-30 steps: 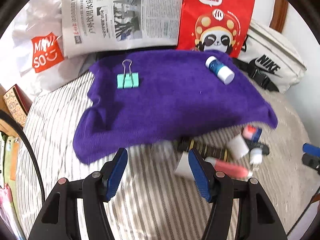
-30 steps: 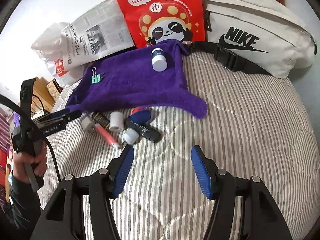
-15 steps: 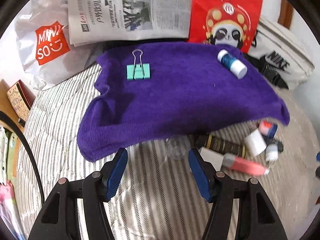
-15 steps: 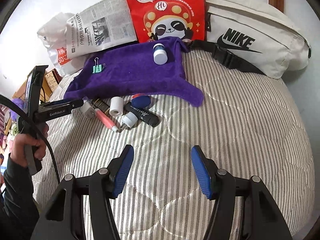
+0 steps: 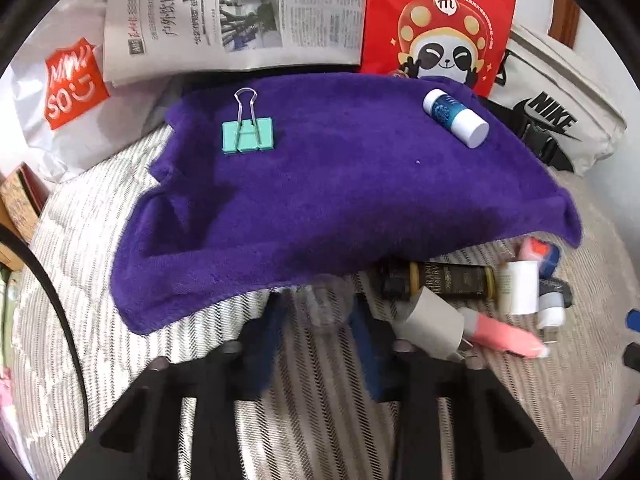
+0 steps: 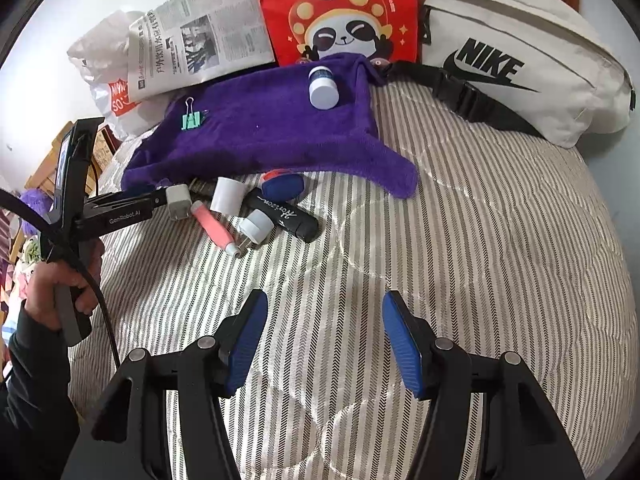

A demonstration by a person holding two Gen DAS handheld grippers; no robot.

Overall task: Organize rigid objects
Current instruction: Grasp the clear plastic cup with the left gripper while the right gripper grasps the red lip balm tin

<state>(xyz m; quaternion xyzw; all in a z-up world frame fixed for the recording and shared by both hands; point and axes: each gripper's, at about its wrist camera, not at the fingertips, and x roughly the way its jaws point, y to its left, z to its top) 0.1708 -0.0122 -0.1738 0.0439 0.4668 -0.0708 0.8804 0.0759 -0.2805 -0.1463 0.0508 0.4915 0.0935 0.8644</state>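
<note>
A purple towel [image 5: 340, 200] lies on the striped bed, with a mint binder clip [image 5: 248, 136] and a blue-and-white bottle [image 5: 456, 118] on it. At its near edge my left gripper [image 5: 320, 312] is blurred, its jaws narrowed around a small clear object [image 5: 324, 308]; whether it grips is unclear. Right of it lie a grey plug [image 5: 432, 324], a pink tube [image 5: 500, 334], a dark tube [image 5: 444, 280] and a white cap [image 5: 520, 286]. My right gripper [image 6: 322, 340] is open and empty over bare bed, well short of the pile [image 6: 248, 208].
A newspaper [image 5: 240, 16], a red panda bag [image 5: 436, 24], a white Miniso bag [image 5: 60, 92] and a cream Nike pouch [image 6: 520, 60] line the back. Books and a cable are at the left bed edge [image 5: 16, 216].
My left gripper moved forward to the towel's near edge and its jaws narrowed around the small clear object. The right gripper drew back slightly and stayed open.
</note>
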